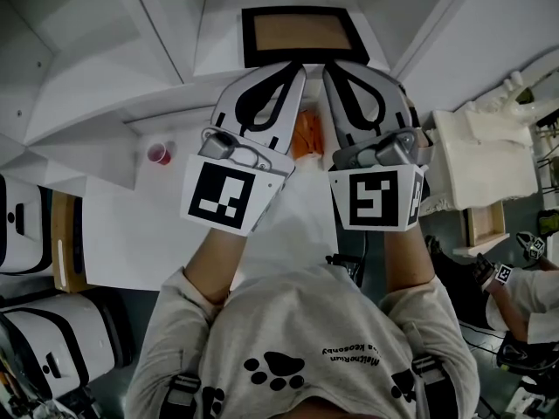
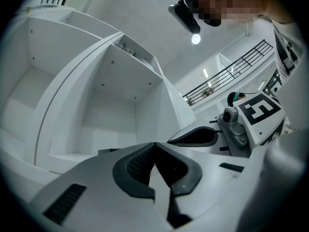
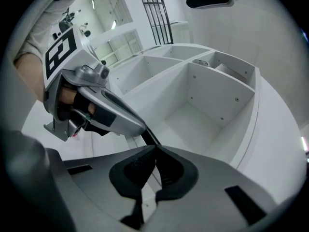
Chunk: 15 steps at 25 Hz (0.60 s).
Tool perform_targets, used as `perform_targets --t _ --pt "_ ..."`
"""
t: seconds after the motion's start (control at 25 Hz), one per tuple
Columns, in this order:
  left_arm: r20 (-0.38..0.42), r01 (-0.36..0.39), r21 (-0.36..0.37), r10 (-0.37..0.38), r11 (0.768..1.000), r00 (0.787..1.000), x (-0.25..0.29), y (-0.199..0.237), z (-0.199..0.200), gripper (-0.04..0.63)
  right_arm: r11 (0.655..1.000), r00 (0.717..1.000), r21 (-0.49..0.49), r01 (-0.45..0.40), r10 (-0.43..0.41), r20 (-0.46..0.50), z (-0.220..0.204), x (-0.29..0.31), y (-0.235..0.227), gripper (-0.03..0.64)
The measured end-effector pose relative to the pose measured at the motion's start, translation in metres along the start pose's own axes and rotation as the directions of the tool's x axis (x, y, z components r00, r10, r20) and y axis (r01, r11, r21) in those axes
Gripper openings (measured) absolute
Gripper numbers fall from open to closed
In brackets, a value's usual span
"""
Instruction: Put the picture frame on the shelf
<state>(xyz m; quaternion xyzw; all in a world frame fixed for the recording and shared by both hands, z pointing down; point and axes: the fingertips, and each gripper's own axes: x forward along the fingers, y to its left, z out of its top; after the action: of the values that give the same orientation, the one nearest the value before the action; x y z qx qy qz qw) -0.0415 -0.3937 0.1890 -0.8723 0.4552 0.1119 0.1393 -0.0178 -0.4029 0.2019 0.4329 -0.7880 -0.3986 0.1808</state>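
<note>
The picture frame (image 1: pixel 306 33), black with a brown cardboard face, sits in a middle compartment of the white shelf (image 1: pixel 166 51). My left gripper (image 1: pixel 295 68) and right gripper (image 1: pixel 332 70) point at its near edge side by side, tips just at that edge. Whether they touch it I cannot tell. In the left gripper view the jaws (image 2: pixel 154 145) meet with nothing between them. The right gripper (image 3: pixel 155 148) is likewise shut and empty. The jaw bodies hide most of the frame in both gripper views. A thin black strip (image 3: pixel 147 134) shows beyond the right tips.
Empty white shelf compartments (image 2: pixel 111 115) (image 3: pixel 203 105) lie ahead. A small red cup (image 1: pixel 159 154) stands on the white table (image 1: pixel 131 225). An orange object (image 1: pixel 306 133) lies under the grippers. White cases (image 1: pixel 35 225) stand at the left, and another person (image 1: pixel 524 286) at the right.
</note>
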Motion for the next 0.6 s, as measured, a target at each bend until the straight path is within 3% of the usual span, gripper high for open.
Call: perform_targets --t 0.24,0.6 --pt "-0.003 0.002 0.006 -0.002 1.000 1.000 -0.010 -0.011 0.009 0.018 0.999 1.000 0.046 -0.010 0.009 0.012 0.012 -0.013 0.001 0.034" --pt "-0.002 -0.002 0.023 0.002 1.000 1.000 -0.037 -0.038 0.028 0.018 0.985 0.996 0.167 0.049 -0.060 0.061 0.030 -0.056 -0.001 0.034"
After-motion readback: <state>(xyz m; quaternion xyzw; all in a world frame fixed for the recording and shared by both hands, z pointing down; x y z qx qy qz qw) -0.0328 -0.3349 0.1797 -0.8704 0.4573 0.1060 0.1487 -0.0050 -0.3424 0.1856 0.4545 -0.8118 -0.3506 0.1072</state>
